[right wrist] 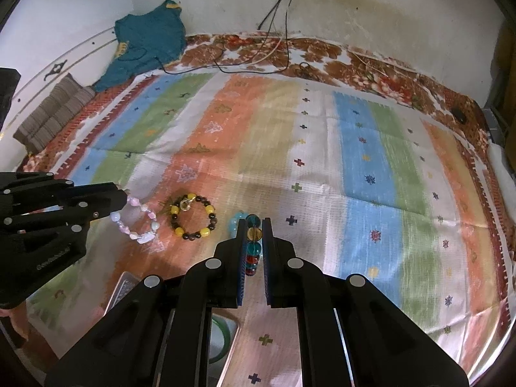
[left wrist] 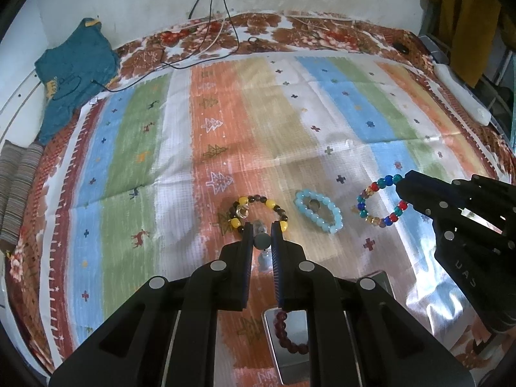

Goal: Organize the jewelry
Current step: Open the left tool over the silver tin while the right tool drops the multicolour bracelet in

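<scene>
Currently we hold two bracelets: left gripper [left wrist: 261, 230] pinching the pink bracelet [right wrist: 138, 222], right gripper [right wrist: 253, 225] clamping the multicolour bracelet [left wrist: 382, 204], likely lifted clear for sorting.

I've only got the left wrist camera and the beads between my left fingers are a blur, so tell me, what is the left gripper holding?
Observer: The left gripper is shut on a pink and white bead bracelet, which loops out from its tip.
Operator: How does the right one grip its bracelet?
Observer: The right gripper is shut on the multicoloured bracelet, with the beads in a line between its fingers.
Operator: Anything beneath the right gripper?
Observer: A green bangle shows in a shiny tray below it, partly hidden by the gripper body.
</scene>
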